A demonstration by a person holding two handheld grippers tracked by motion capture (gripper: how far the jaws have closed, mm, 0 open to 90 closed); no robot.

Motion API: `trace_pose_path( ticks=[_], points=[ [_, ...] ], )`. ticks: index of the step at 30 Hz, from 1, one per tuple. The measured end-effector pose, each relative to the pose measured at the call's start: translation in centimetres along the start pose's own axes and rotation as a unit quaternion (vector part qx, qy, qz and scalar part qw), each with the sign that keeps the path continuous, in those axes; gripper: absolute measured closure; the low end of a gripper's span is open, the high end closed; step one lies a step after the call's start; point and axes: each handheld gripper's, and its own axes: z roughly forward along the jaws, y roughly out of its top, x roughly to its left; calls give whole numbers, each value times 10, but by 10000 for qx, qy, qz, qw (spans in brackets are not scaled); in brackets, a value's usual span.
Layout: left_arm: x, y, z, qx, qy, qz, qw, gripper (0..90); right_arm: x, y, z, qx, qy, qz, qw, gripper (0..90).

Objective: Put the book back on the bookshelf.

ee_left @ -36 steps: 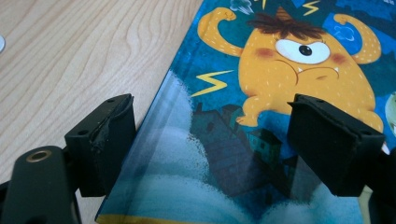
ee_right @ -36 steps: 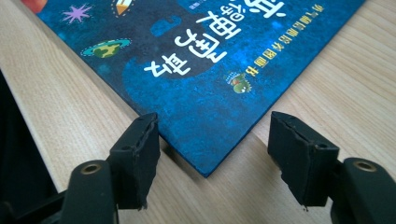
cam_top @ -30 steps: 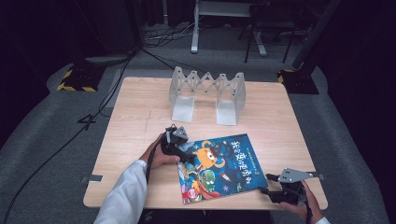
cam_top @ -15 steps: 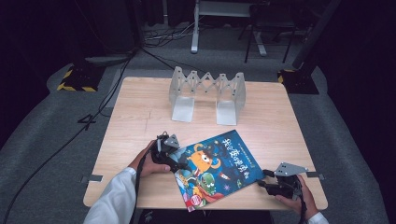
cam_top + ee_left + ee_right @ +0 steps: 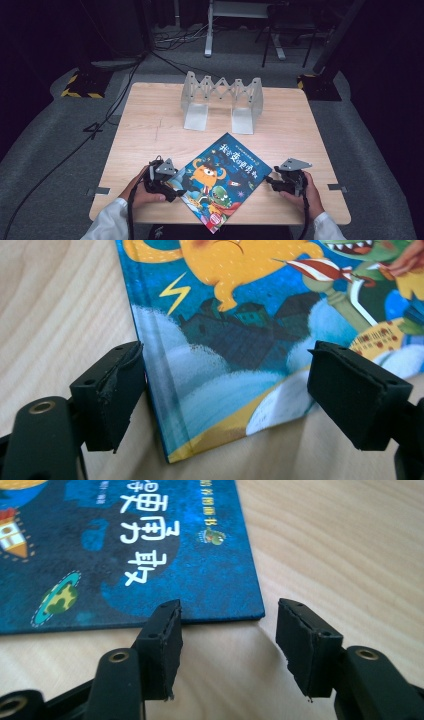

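A picture book (image 5: 220, 182) with a blue cartoon cover lies flat on the wooden table (image 5: 150, 130), turned like a diamond, its near corner past the front edge. My left gripper (image 5: 162, 180) is at the book's left corner. In the left gripper view it (image 5: 225, 360) is open and straddles the spine corner (image 5: 170, 440); one pad (image 5: 117, 390) rests against the spine. My right gripper (image 5: 287, 180) is at the book's right corner. Its jaws (image 5: 227, 610) have just been opening, with only bare table between them and the book's corner (image 5: 250, 612) just beyond.
A grey folding book rack (image 5: 222, 100) stands at the back middle of the table. Bare wood lies left and right of the book. Cables (image 5: 115, 105) and stands (image 5: 210, 30) are on the dark floor behind the table.
The book has turned clockwise and slid a little toward the front edge. My left gripper moved left and nearer with it; my right gripper moved left toward the book's right corner.
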Motion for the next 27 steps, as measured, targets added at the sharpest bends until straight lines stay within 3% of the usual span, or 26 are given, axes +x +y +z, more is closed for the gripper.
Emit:
trace_pose_path(
  ticks=[3,5,6,8,9,12,18,21,24,27],
  points=[
    [-4,-8,-3,-98,16,-74,9999,163,1,3,4,11,-33,113,9999,427],
    [-8,-12,-5,-102,109,-64,9999,163,9,2,2,-7,238,29,9997,419],
    [-8,-12,-5,-102,109,-64,9999,161,9,2,2,-7,238,29,9997,419],
    [-16,-14,-6,23,350,131,9993,157,22,1,1,-8,475,-136,9988,419],
    [-19,-14,-6,60,414,172,9990,155,33,3,0,5,541,-345,9979,421],
    [-24,-19,-8,-11,419,145,9990,161,40,8,2,20,442,-486,9978,425],
    [-34,-21,-7,-40,366,168,9992,150,29,17,14,68,573,-216,9981,407],
    [-39,-22,-7,-93,352,161,9992,150,26,27,23,69,349,-267,9990,408],
    [-43,-24,-7,-140,387,121,9991,168,26,30,25,81,281,-187,9994,412],
    [-50,-26,-8,-185,304,159,9992,184,34,24,19,120,611,-270,9977,393]
  ],
)
